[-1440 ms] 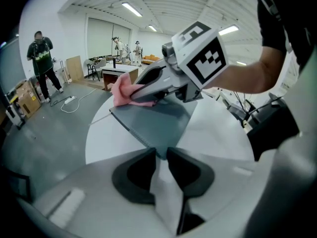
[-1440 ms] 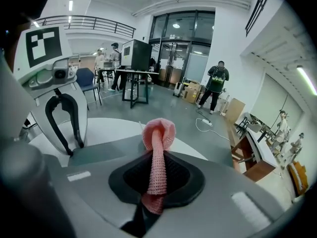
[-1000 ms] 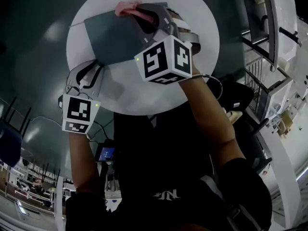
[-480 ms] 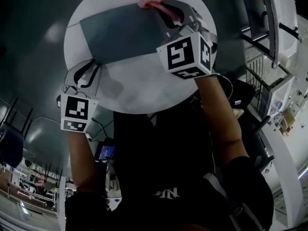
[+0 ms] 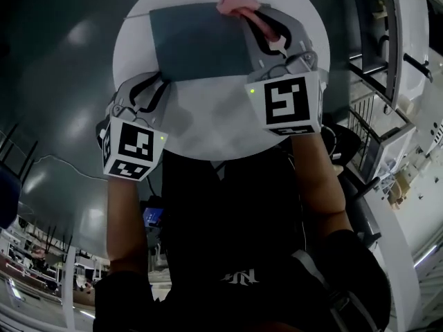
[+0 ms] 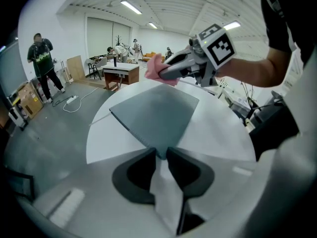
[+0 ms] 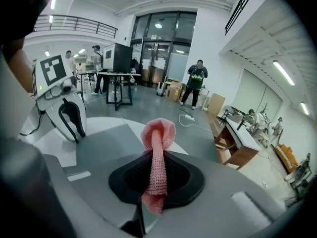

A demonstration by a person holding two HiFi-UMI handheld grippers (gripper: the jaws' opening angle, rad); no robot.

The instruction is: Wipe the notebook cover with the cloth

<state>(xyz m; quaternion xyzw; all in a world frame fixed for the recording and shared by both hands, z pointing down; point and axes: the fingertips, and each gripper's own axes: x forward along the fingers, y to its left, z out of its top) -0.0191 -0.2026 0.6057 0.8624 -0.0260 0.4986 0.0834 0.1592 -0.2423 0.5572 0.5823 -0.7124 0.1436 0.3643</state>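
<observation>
The notebook (image 5: 197, 43) lies flat on the round white table (image 5: 208, 123), toward the far side of it. Both grippers are on it, at opposite corners.

The left gripper (image 6: 161, 152) has its jaws pinched together on the near corner of the notebook (image 6: 158, 113). You can see the tip of the cover wedged right between the two dark pads. In the head view, that same left gripper (image 5: 158, 81) sits at the notebook's near left corner.

The right gripper (image 7: 157, 155) is clamped on the cloth (image 7: 157, 138), which runs up between its jaws and curls into a little loop past the tips. From above, the right gripper (image 5: 255, 21) reaches along the notebook's right side and the cloth (image 5: 237, 5) bunches at the far right corner. I honestly can't tell if it's pressing on the cover or just above it.

On materials, the cloth is pink with a waffle-ish knit weave, soft and rolled into a tube. The cover is a matte dark grey-blue, a plain rectangle, with a ribbed edge down its left side in the left gripper view. The tabletop is smooth and glossy-ish white. The gripper bodies are pale grey plastic, and the right one's black pads look finely textured.
</observation>
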